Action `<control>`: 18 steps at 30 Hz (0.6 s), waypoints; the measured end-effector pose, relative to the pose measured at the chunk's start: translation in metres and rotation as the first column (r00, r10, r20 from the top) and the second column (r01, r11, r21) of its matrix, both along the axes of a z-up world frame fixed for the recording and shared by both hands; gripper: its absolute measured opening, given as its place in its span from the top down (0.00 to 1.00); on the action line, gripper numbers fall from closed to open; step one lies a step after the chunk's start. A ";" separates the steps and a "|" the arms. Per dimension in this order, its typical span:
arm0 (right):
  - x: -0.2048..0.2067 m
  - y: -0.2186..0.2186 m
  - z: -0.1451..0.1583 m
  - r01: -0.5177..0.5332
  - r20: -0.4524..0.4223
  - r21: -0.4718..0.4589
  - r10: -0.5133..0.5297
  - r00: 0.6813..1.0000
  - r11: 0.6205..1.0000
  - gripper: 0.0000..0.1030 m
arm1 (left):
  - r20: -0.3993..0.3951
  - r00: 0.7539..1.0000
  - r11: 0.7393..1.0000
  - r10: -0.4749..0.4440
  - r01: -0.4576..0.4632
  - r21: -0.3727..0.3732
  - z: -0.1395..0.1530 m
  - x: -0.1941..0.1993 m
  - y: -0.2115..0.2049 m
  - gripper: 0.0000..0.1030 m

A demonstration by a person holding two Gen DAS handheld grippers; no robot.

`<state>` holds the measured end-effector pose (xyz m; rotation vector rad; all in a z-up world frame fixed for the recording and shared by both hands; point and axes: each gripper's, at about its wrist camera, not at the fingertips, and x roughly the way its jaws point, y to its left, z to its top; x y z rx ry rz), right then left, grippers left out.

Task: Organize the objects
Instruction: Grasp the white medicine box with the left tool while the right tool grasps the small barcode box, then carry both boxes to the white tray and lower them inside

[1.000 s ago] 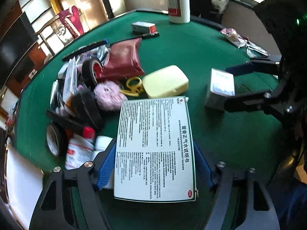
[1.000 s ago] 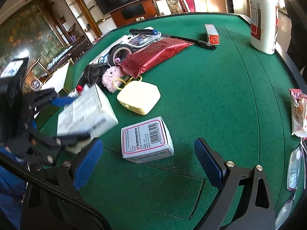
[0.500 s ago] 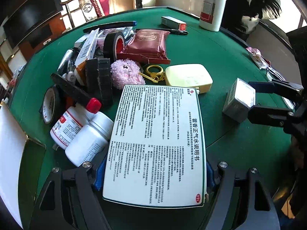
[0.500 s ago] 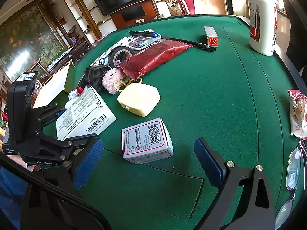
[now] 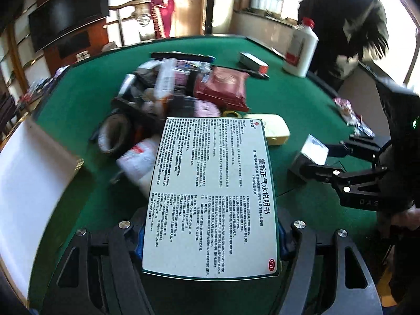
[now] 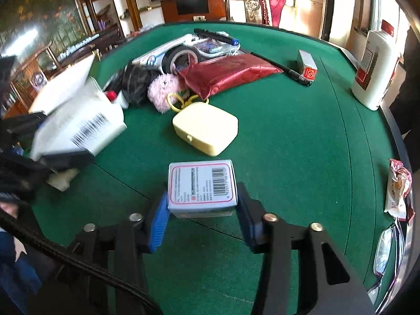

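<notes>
Left claw [image 5: 210,236]: pinching large leaflet box [image 5: 212,194], lifted over the clutter pile for sorting. Right claw [image 6: 202,210]: jaws just closing, pads against both sides of small barcode box [image 6: 202,183], on green desk [image 6: 288,144], likely for pickup.

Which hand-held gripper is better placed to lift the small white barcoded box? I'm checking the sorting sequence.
Right. The right hand-held gripper has just been closing and its blue pads flank the small white barcoded box; the left hand-held gripper already holds a large white printed box.
</notes>
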<state>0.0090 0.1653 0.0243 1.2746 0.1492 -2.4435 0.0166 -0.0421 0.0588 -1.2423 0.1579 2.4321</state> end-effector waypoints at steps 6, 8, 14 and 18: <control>0.020 -0.004 0.018 0.007 -0.062 -0.088 -0.013 0.998 0.996 0.56 | -0.071 0.991 0.992 0.114 -0.110 0.062 0.024 0.000 -0.064 0.37; 0.027 -0.011 0.034 -0.014 -0.097 -0.114 0.003 0.995 0.993 0.56 | -0.106 0.977 0.981 0.186 -0.178 0.079 0.036 -0.002 -0.096 0.37; 0.031 -0.055 0.086 -0.117 -0.164 -0.155 0.091 0.982 0.981 0.56 | -0.159 0.906 0.919 0.393 -0.380 0.109 0.053 -0.009 -0.183 0.37; 0.014 -0.105 0.106 -0.200 -0.157 -0.172 0.174 0.972 0.964 0.56 | -0.101 0.855 0.860 0.509 -0.499 0.111 0.029 -0.030 -0.216 0.36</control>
